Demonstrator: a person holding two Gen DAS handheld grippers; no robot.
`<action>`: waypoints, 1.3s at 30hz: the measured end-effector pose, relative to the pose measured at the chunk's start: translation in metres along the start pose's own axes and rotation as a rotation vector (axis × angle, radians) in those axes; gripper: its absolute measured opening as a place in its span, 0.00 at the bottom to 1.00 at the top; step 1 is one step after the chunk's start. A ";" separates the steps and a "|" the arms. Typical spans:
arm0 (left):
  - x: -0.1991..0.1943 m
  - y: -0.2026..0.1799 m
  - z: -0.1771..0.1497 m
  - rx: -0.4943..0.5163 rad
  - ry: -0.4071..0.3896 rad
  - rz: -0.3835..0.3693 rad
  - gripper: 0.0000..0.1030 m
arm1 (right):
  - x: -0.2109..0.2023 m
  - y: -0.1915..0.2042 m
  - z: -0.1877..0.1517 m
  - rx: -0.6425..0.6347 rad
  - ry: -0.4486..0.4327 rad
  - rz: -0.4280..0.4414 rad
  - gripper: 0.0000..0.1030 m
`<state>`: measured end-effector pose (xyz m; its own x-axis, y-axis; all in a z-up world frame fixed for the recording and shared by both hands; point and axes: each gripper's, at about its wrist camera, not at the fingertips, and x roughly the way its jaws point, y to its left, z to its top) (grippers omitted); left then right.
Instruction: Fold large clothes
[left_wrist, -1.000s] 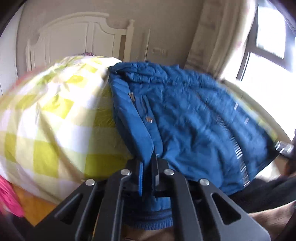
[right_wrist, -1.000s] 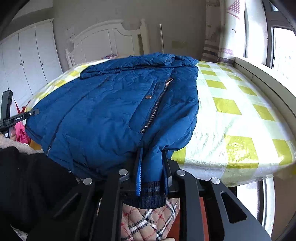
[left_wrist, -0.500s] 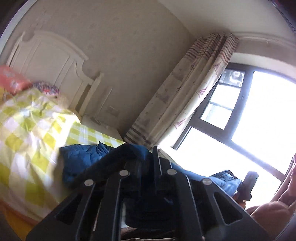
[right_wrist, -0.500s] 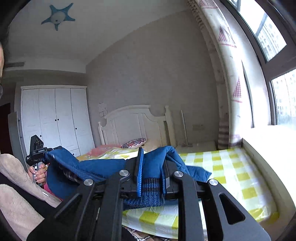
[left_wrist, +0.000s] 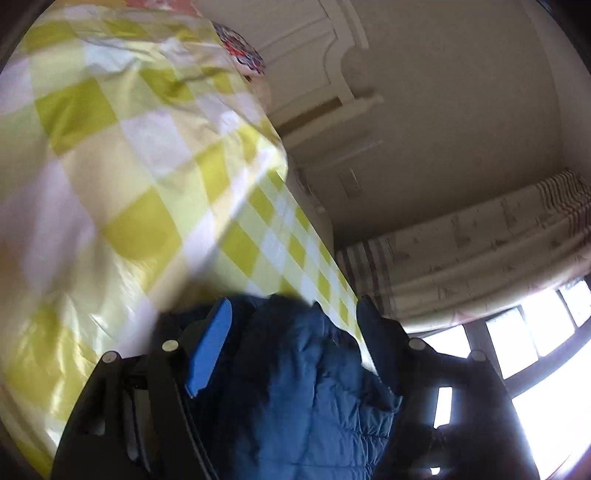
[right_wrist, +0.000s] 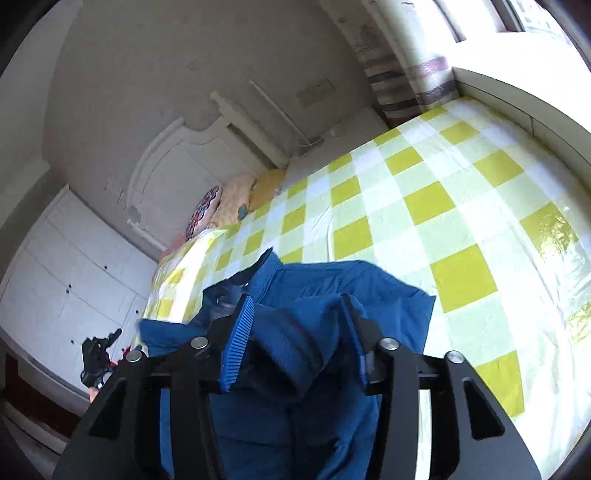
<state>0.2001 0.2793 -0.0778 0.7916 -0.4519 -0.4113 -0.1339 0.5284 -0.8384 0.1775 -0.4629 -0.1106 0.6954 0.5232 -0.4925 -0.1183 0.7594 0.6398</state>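
Both tools (left_wrist: 291, 332) (right_wrist: 295, 325) just opened; blue jacket (right_wrist: 295, 350) loose between jaws.

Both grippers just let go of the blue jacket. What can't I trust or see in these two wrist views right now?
- Blue jacket: its lower part is cut off by the bottom edge and hidden behind the right gripper; fold quality unknowable.
- Left wrist view: checked bedcover motion-blurred; left gripper right finger dark against window glare.
- Neither view shows the whole jacket.
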 end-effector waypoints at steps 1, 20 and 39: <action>-0.001 0.004 0.002 0.001 -0.006 0.003 0.68 | -0.001 -0.009 0.003 0.005 -0.031 -0.007 0.70; 0.102 -0.081 -0.069 0.711 0.306 0.194 0.97 | 0.064 0.018 -0.012 -0.401 0.108 -0.189 0.87; 0.007 -0.171 -0.013 0.741 -0.074 0.217 0.11 | -0.048 0.161 0.044 -0.546 -0.302 -0.202 0.14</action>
<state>0.2205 0.1764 0.0583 0.8346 -0.2482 -0.4918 0.1229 0.9542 -0.2729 0.1561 -0.3824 0.0419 0.9009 0.2781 -0.3331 -0.2516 0.9602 0.1211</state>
